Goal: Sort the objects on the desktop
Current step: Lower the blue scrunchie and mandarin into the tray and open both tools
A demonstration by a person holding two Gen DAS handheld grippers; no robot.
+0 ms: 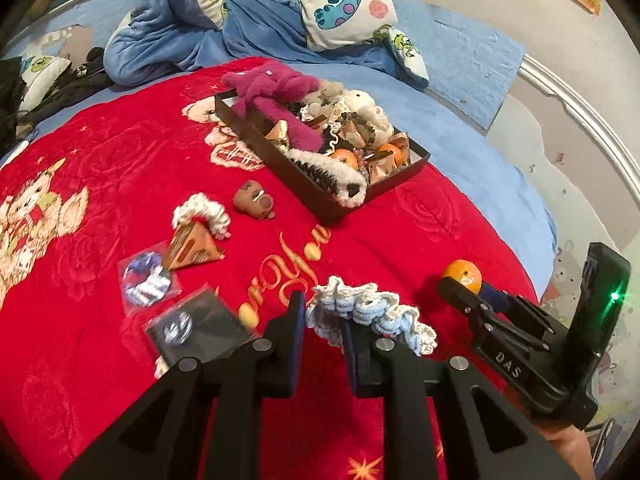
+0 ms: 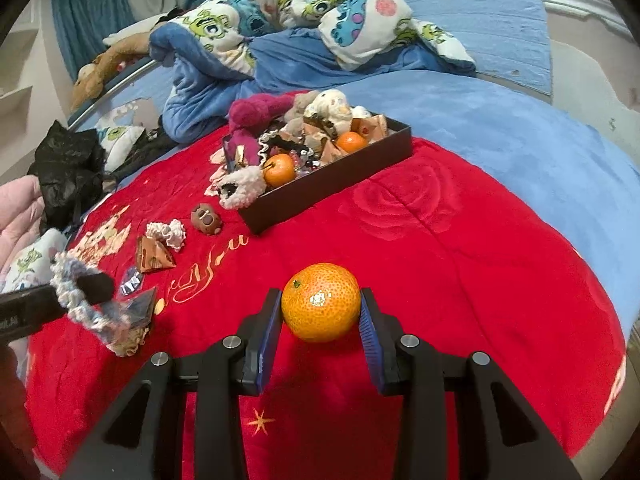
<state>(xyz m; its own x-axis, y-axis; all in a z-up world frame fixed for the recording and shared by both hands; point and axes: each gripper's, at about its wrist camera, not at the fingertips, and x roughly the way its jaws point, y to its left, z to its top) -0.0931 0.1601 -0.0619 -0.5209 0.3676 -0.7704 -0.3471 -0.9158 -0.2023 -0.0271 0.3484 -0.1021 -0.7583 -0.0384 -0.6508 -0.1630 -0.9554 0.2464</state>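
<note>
My left gripper [image 1: 324, 320] is shut on a pale blue and white crocheted scrunchie [image 1: 372, 312], which drapes to the right over the right finger; it also shows in the right wrist view [image 2: 86, 312]. My right gripper [image 2: 320, 312] is shut on an orange mandarin [image 2: 320, 307], its blue pads touching both sides; the mandarin shows in the left wrist view [image 1: 464, 275]. A dark box [image 1: 308, 184] full of plush toys, scrunchies, mandarins and snack packets sits on the red blanket [image 1: 400, 232].
Loose on the blanket left of the box: a brown capybara toy [image 1: 254, 200], a white scrunchie [image 1: 202, 210], a triangular brown packet [image 1: 192, 248], two clear-wrapped packets [image 1: 148, 278]. A rumpled blue cartoon quilt [image 1: 256, 8] lies behind. A black bag [image 2: 68, 168] lies far left.
</note>
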